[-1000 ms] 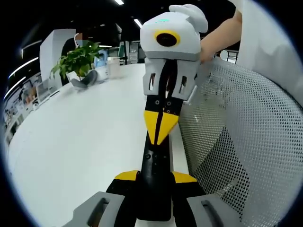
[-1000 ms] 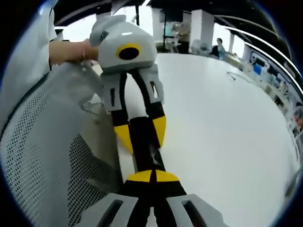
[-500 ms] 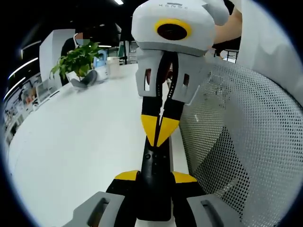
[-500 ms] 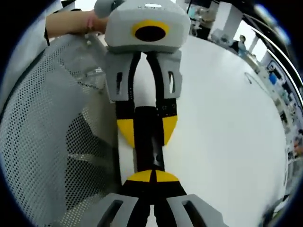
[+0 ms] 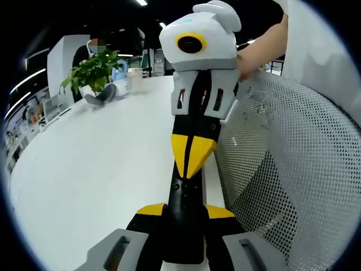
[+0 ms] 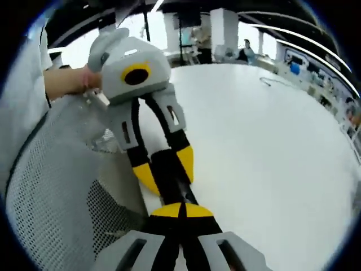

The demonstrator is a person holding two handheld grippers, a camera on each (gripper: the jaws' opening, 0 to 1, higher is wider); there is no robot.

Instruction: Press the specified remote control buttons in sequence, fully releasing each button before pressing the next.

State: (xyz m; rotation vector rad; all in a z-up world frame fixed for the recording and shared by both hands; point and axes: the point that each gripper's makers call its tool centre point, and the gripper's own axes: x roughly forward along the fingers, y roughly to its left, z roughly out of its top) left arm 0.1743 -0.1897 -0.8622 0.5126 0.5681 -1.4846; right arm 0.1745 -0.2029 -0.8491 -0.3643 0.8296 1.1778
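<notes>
A long black remote control (image 5: 184,199) is held above the edge of a white table (image 5: 101,169), with my left gripper (image 5: 185,217) shut on its near end. My right gripper (image 5: 189,169) comes down from the top of the left gripper view. Its yellow fingertips (image 5: 193,152) are shut together into a point that rests on the remote's upper face. In the right gripper view my right gripper (image 6: 180,210) is shut at the bottom. There the left gripper (image 6: 164,169) reaches in from the upper left, clamping the remote (image 6: 172,179) between its yellow pads.
A white mesh chair back (image 5: 282,169) stands close beside the remote. A potted plant (image 5: 93,73) and cups sit at the table's far end. A thin cable (image 6: 271,84) lies far out on the table. A person's hand (image 5: 254,53) holds the right gripper.
Half a second ago the two grippers were closer and steeper to each other. Now they have drawn back and tilted, while the right tips stay on the remote and the left grip holds.
</notes>
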